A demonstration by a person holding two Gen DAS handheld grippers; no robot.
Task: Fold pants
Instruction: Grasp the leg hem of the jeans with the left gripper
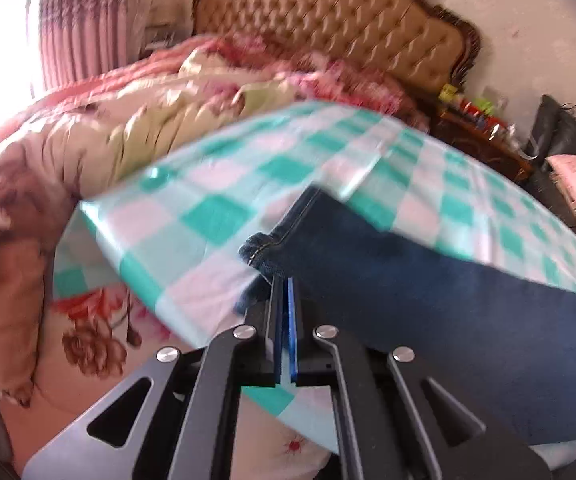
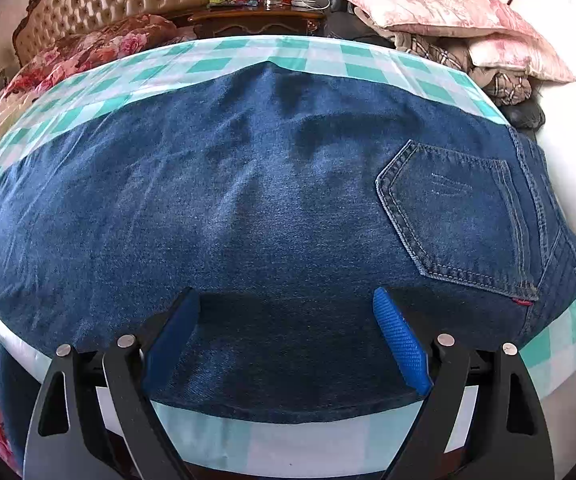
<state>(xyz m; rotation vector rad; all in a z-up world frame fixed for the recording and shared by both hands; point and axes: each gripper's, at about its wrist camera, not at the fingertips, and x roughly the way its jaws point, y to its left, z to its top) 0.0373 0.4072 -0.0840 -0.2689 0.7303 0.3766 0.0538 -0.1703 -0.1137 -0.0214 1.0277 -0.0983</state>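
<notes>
Dark blue jeans (image 2: 248, 208) lie flat on a green-and-white checked cloth (image 2: 248, 54), folded lengthwise, back pocket (image 2: 455, 216) and waistband at the right. My right gripper (image 2: 286, 300) is open, its blue pads (image 2: 401, 344) spread over the near edge of the jeans. In the blurred left wrist view, the leg end of the jeans (image 1: 387, 264) with its hem (image 1: 264, 248) is lifted. My left gripper (image 1: 284, 284) is shut on the hem edge.
A floral quilt (image 1: 128, 128) lies left of the cloth on the bed with a tufted headboard (image 1: 327, 20). A cluttered nightstand (image 2: 260, 4) stands behind. Pink pillows (image 2: 447, 4) are stacked at the right.
</notes>
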